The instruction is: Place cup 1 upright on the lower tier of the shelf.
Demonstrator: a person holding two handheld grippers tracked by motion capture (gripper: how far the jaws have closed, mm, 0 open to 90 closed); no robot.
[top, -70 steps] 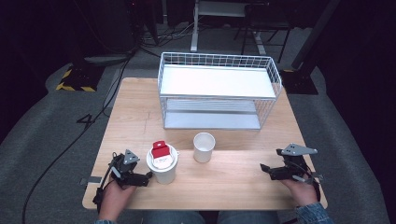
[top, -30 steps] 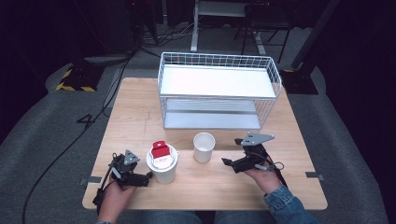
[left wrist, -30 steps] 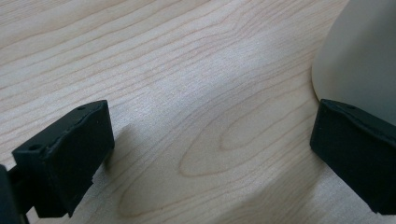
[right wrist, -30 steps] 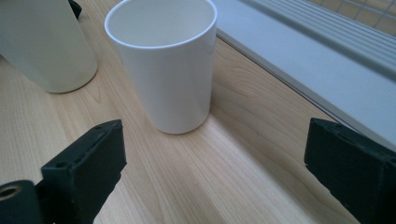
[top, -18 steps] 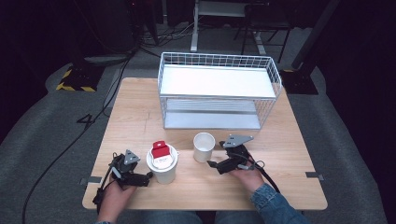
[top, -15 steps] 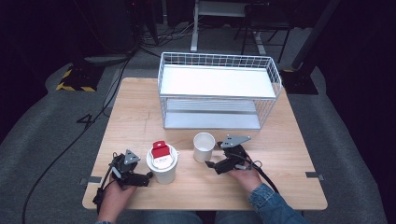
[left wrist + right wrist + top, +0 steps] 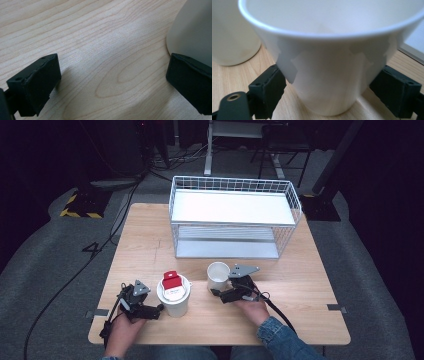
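On the worktop (image 7: 150, 245), left claw (image 7: 159, 310) spread wide, empty, just beside the large cup (image 7: 173, 296) with a red-topped box (image 7: 171, 281), right claw (image 7: 216, 293) just closing, pads against the small white cup (image 7: 218, 276), wire basket (image 7: 235, 217) behind.

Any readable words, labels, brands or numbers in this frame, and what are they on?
"4": dark mark on the grey floor left of the table.
Red and white label in the larger white cup: print too small and blurred to read.
Nothing else carries text.
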